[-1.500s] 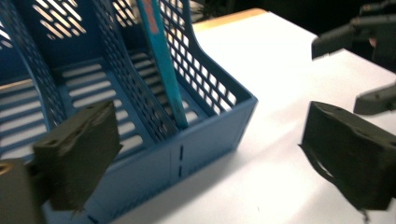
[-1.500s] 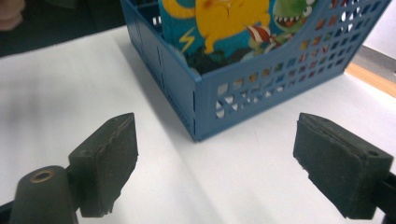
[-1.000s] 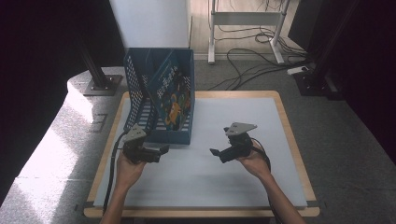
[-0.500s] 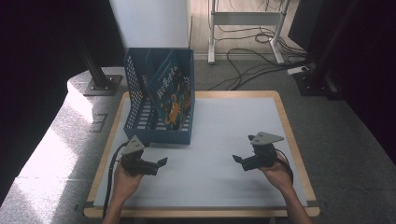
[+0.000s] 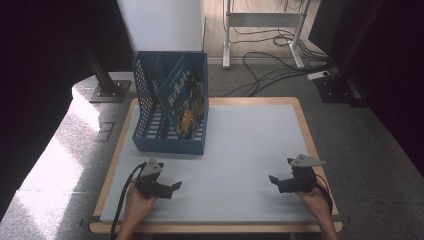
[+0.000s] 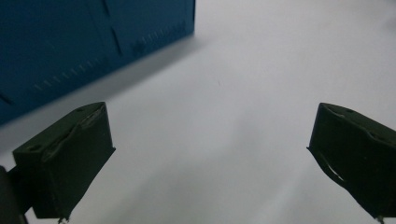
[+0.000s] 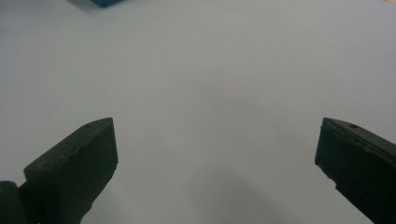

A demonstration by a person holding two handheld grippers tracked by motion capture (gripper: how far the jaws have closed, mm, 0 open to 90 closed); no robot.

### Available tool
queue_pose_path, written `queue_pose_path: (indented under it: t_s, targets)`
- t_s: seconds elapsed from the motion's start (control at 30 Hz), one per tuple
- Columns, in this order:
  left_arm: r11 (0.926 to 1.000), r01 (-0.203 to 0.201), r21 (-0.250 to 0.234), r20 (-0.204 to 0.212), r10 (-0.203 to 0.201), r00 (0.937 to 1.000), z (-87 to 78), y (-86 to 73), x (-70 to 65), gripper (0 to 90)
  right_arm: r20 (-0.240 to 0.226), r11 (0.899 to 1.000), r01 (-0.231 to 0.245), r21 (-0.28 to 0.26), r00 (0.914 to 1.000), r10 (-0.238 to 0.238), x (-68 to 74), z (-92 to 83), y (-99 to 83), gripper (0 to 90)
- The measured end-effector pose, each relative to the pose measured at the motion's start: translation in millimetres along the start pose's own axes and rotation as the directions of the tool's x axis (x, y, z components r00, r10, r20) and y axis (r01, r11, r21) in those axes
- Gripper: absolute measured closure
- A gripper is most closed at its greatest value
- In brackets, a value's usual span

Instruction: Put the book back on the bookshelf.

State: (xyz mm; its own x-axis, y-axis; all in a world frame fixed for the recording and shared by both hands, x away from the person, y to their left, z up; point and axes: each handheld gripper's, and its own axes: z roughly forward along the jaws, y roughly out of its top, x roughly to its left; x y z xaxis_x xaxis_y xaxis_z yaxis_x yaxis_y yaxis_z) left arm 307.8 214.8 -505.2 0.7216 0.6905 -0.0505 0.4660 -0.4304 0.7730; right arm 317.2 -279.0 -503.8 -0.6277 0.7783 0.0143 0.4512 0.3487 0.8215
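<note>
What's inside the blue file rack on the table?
The blue file rack holds one colourful book, leaning tilted in its right-hand part. The slotted floor to the book's left looks bare. The book and the front wall hide whatever lies behind or beneath it.

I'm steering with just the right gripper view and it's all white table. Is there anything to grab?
Observer: Yes, a colourful book leans tilted inside a blue rack at the table's far left.
Operator: Is my other gripper holding something?
Observer: No. The left gripper is open over bare table, beside the rack's front wall.
Operator: Where's mine then?
Observer: The right gripper sits near the table's right front corner, open, pointing left.
</note>
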Motion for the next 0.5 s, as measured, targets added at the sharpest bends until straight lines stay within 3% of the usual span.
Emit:
queue_pose_path:
  t_s: [0.13,0.2,0.33,0.4,0.5]
  targets:
    - [0.9979,-0.008,0.064,0.003,0.008,1.0,14.5,-9.8,-3.7,0.0,0.012,0.999,-0.033,0.03,0.9994,0.032,-3.9,2.9,-15.3,0.0]
    - [0.9933,-0.015,0.115,0.001,0.015,0.9999,20.1,-10.5,-5.4,0.0,0.028,0.998,-0.034,0.06,0.9991,0.032,-4.8,5.2,-22.7,0.0]
    - [0.9863,-0.019,0.164,-0.019,0.022,0.9996,25.5,-9.4,-7.2,0.0,0.026,0.994,-0.038,0.1,0.999,0.035,-6.4,8.2,-29.4,0.0]
    - [0.9862,-0.022,0.164,-0.022,0.026,0.9994,25.6,-9.6,-7.8,0.0,0.005,0.99,-0.029,0.135,0.9996,0.029,-6.1,11.2,-29.4,1.1]
    - [0.9863,-0.023,0.163,-0.021,0.027,0.9994,25.7,-9.9,-8.0,0.0,0.015,0.986,-0.008,0.168,0.9999,0.006,-3.2,14.6,-28.7,0.0]
